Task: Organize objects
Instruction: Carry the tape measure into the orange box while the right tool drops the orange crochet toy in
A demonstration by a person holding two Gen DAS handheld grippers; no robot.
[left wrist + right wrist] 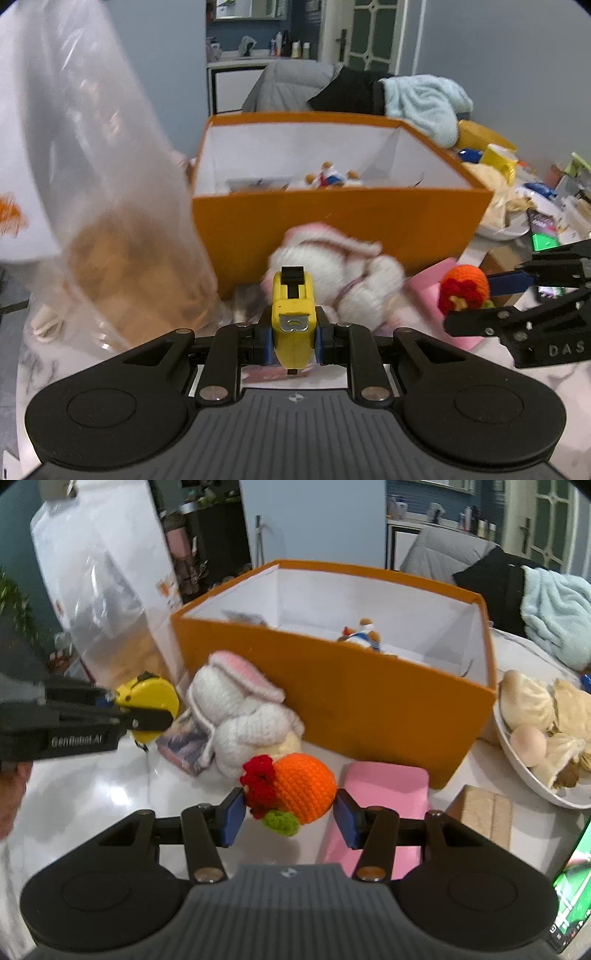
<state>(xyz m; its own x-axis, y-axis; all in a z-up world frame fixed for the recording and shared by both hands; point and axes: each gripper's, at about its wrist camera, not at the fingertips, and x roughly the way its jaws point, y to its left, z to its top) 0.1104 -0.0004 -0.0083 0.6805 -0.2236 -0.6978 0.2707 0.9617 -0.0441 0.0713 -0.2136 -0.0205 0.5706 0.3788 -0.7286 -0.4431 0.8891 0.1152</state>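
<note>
My left gripper (294, 341) is shut on a yellow tape measure (293, 317), held above the table in front of the orange box (343, 229); it also shows in the right wrist view (147, 701). My right gripper (290, 818) is shut on an orange crochet toy (301, 786) with red and green trim, also visible in the left wrist view (465, 290). A white and pink crochet bunny (240, 712) lies against the box front (332, 698). A small figurine (362, 631) sits inside the box.
A clear plastic bag (110, 206) with brownish contents stands at left. A pink box (384, 797) lies on the table by my right gripper. A bowl of buns and an egg (543, 723) sits right, next to a wooden block (484, 812) and a phone (570, 886).
</note>
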